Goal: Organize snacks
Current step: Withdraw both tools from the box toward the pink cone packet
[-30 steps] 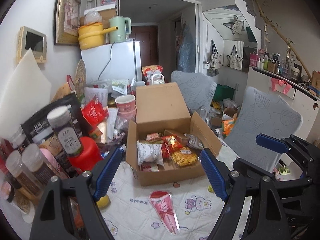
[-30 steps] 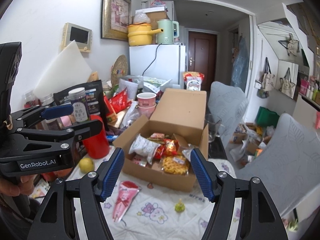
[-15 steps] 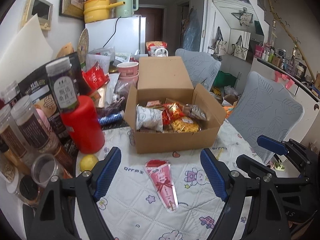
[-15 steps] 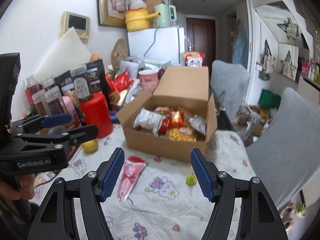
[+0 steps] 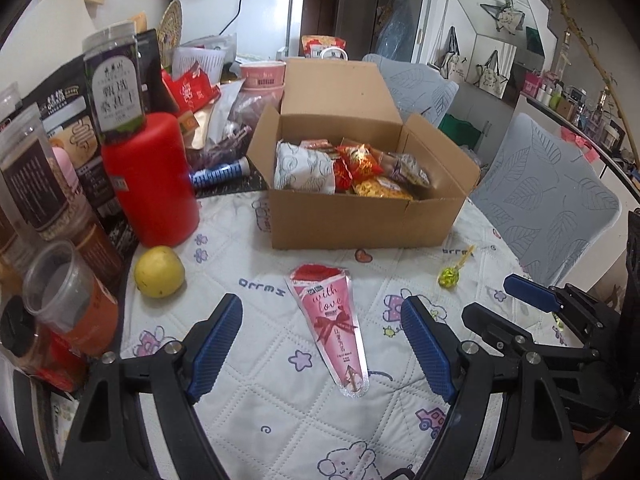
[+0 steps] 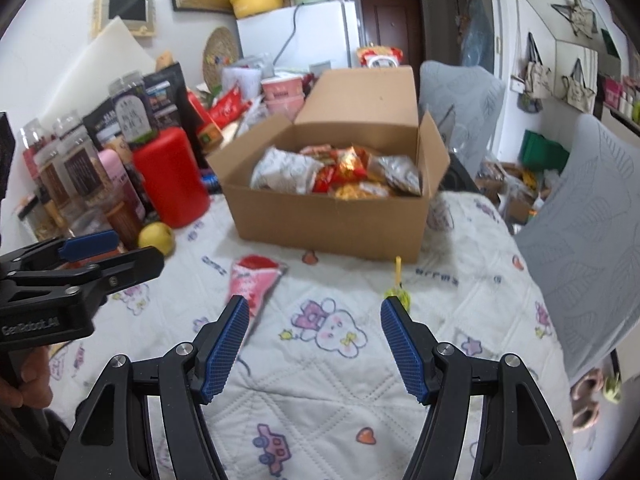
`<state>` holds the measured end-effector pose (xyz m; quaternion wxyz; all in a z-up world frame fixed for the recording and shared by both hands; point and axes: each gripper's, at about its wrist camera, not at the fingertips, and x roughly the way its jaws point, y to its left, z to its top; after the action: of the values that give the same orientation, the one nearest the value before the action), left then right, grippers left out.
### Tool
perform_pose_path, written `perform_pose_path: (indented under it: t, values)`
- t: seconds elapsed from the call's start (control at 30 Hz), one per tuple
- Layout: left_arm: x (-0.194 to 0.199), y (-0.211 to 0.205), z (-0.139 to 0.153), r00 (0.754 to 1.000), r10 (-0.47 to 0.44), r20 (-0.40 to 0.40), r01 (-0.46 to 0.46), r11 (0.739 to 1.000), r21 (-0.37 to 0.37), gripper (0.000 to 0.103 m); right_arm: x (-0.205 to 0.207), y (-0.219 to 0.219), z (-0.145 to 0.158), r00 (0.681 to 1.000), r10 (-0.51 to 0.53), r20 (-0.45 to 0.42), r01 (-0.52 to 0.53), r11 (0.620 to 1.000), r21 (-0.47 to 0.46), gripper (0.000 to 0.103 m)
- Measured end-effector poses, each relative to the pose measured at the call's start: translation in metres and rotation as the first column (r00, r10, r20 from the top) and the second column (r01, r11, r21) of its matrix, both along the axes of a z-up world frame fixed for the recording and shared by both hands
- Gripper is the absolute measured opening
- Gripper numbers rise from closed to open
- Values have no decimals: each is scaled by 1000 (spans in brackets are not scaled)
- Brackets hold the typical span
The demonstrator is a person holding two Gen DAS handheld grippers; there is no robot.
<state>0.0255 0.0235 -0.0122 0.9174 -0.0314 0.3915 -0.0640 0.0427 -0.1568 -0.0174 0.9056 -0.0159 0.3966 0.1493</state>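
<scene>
The left gripper (image 5: 322,346) is open and holds nothing – the pink cone snack (image 5: 334,326) lies flat on the quilted cloth (image 5: 256,408) right between its blue fingers (image 5: 218,344). The right gripper (image 6: 316,340) is open and empty too, with a small green lollipop (image 6: 398,294) just in front of it. The cardboard box (image 6: 328,224) sits further back, lid up, already full of snack bags (image 6: 288,170). The cone wrapper looks thin and slippery, so it might slide away or get squashed if the fingers pinch too hard. The red can (image 5: 150,178) and the yellow fruit (image 5: 159,272) are close on the left – a bump could knock them over
</scene>
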Motion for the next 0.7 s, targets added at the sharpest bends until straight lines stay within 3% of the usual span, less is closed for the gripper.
perform_pose_path:
  t: [0.33, 0.7]
  values:
    - [21, -10, -48, 992, 8, -123, -17, 997, -70, 82, 20, -12, -34, 997, -33, -70, 32, 999, -13, 69]
    - [55, -16, -85, 976, 60, -212, -77, 994, -77, 82, 46, -27, -55, 992, -62, -108, 61, 998, -14, 69]
